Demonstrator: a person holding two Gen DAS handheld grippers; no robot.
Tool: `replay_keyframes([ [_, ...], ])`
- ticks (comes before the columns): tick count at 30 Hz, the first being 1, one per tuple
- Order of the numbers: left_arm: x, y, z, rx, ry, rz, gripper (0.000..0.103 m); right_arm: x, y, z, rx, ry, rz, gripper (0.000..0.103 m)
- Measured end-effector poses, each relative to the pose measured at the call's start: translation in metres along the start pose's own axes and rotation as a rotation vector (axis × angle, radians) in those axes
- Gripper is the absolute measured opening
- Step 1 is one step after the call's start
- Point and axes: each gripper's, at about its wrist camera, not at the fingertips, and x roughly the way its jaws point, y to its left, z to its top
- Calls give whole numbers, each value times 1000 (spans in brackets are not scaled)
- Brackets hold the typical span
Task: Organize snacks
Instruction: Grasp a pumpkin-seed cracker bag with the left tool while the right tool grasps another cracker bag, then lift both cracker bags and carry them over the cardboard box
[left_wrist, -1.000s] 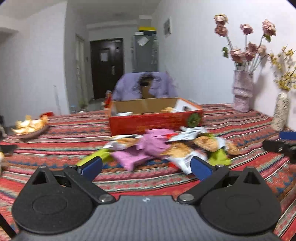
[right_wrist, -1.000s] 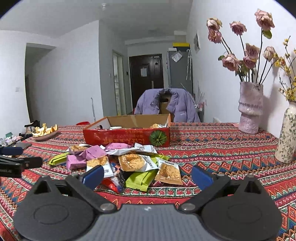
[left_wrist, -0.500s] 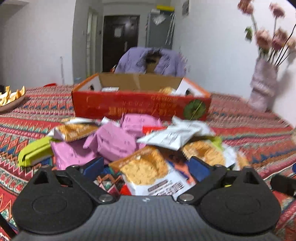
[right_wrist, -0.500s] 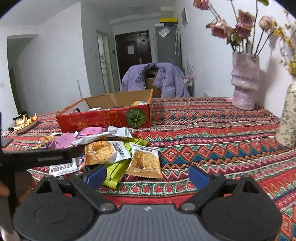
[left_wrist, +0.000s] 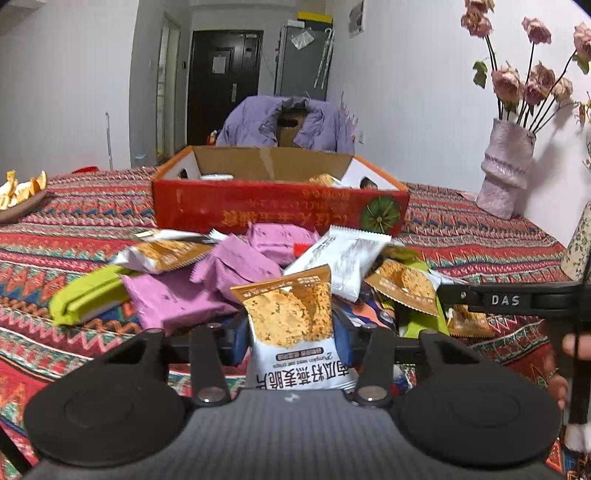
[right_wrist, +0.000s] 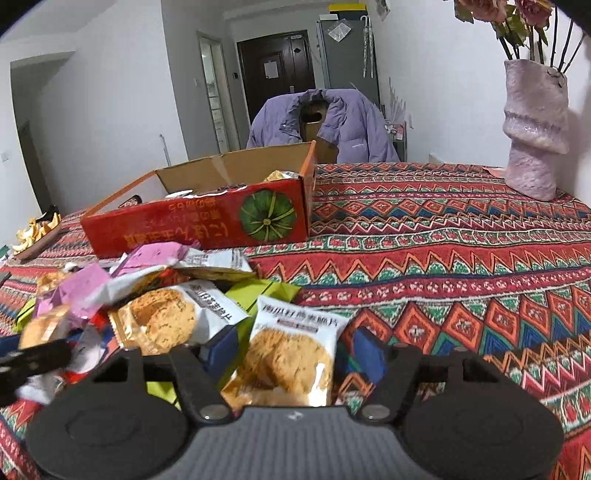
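Note:
A pile of snack packets lies on the patterned tablecloth in front of a red cardboard box (left_wrist: 277, 206), also in the right wrist view (right_wrist: 207, 225). My left gripper (left_wrist: 291, 341) is shut on a white-and-brown crisp packet (left_wrist: 291, 317), held upright above the pile. My right gripper (right_wrist: 291, 354) has closed in on another white-and-brown crisp packet (right_wrist: 291, 350) at the pile's right edge; its blue pads (right_wrist: 364, 354) sit against the packet's sides. Pink packets (left_wrist: 229, 266), a green packet (left_wrist: 85, 295) and a white packet (left_wrist: 343, 254) lie around.
The box holds a few snacks. A pink vase with roses (left_wrist: 506, 170) stands at the back right, also in the right wrist view (right_wrist: 535, 125). A dish of orange peel (left_wrist: 18, 192) sits far left. A chair with a purple jacket (left_wrist: 288, 122) is behind the table.
Both grippers moved forward into the pile and closed from wide open, each onto a white-and-brown crisp packet. The left packet now stands upright between the fingers.

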Motion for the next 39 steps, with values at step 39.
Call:
replay_keyframes([
  [39,-29,73,113,2,6,-66,45,-129,78,63,-212,-220,171,45],
])
